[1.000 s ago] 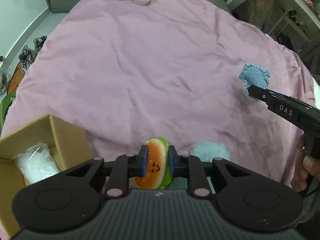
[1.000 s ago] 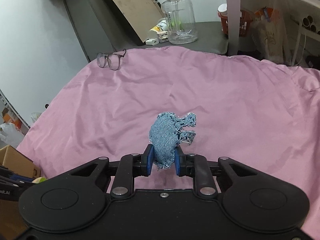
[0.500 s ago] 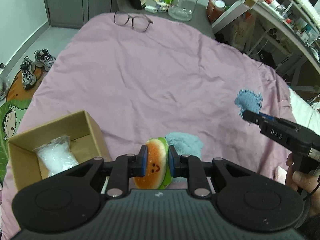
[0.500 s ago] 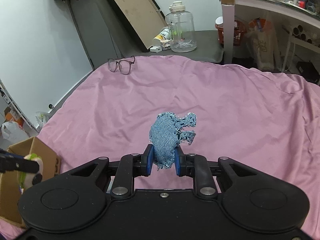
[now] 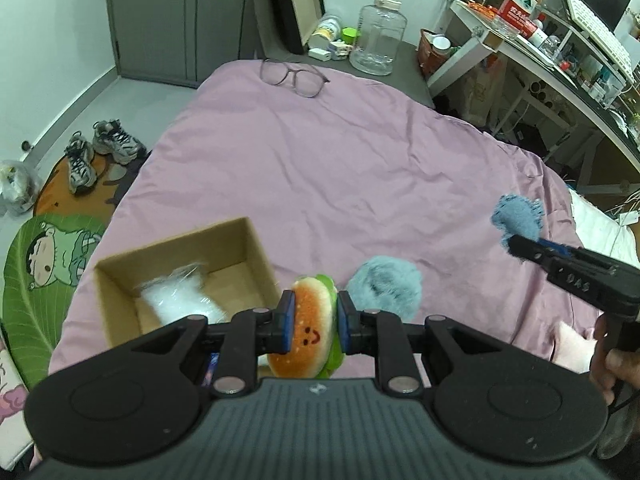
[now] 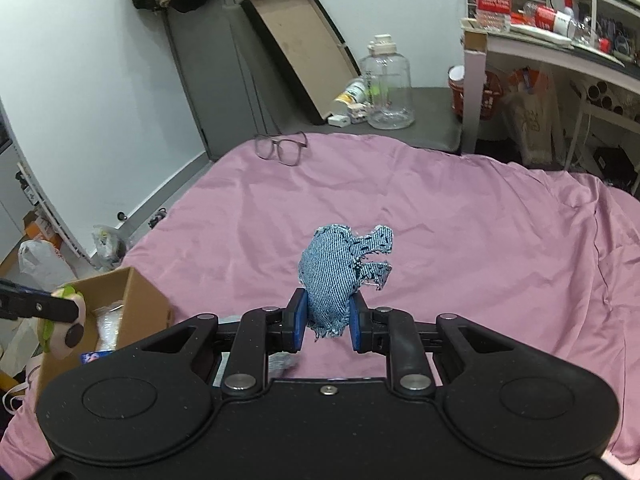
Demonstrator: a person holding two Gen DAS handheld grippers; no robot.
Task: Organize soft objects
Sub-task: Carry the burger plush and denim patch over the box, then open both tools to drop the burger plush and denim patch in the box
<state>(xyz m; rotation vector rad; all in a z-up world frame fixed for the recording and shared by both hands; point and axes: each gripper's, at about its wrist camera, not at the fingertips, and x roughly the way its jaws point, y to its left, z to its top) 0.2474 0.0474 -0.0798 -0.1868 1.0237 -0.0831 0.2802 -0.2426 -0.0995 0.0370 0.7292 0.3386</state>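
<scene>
Soft objects: we hold two of them now, a burger plush point(image 5: 310, 332) and a denim toy point(image 6: 340, 276), both lifted clear of the pink bedspread point(image 5: 328, 160).
Left gripper point(image 5: 312, 322): our jaws are clamped on the burger plush, lower centre of the left wrist view, just right of the box.
Right gripper point(image 6: 326, 326): our jaws are pinched on the denim toy's lower end, centre of the right wrist view; it also shows at the right edge of the left view.
Cardboard box point(image 5: 120, 304): open, lower left of the left view, on the bedspread's edge; a clear plastic bag point(image 5: 180, 300) already lies inside.
Done so far: we judge one item boxed and two picked up.
Left to do: both held toys are not yet in the box, and a fluffy blue plush point(image 5: 384, 288) lies on the bedspread just right of the burger.
Unrelated: eyeglasses point(image 5: 294, 76) at the bed's far end, upper centre.
</scene>
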